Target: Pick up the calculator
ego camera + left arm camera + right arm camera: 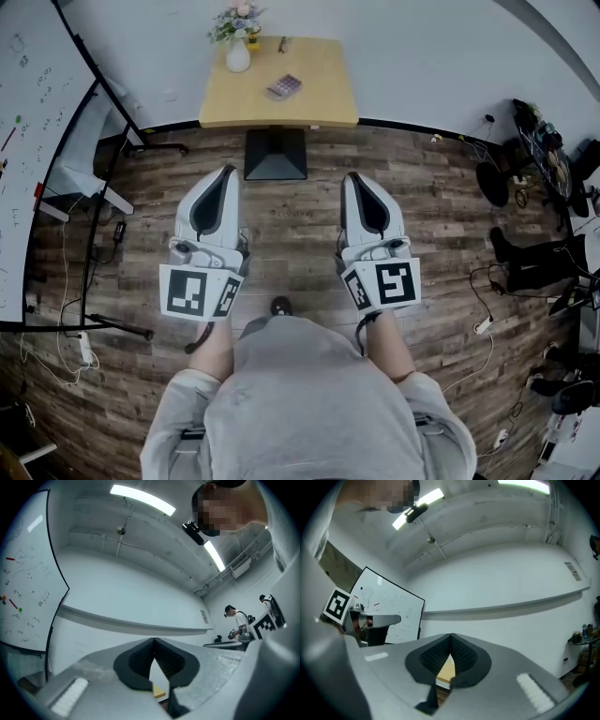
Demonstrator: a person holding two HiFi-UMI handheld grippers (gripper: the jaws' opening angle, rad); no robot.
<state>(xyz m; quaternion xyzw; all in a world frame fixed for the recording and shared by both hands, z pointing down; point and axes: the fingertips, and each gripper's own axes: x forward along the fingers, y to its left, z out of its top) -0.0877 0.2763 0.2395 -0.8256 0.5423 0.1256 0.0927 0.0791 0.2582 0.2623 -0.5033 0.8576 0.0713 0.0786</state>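
so far: nothing done; i'm well short of the surface (319, 105).
calculator (283, 87): on that surface, untouched.
my jaws: left gripper (228, 172) and right gripper (352, 177) both closed, empty.
remaining: approach, open, grasp, lift.

Stands on plank floor (441, 216), well back from small wooden tabletop (323, 98) on dark pedestal (275, 155). Holds left gripper (228, 172) and right gripper (351, 177) side by side, apart from each other, jaws together, nothing between them, tips toward tabletop. On tabletop: calculator (283, 87) near centre, flower vase (238, 54) at far-left corner. At left: whiteboard (28, 141).
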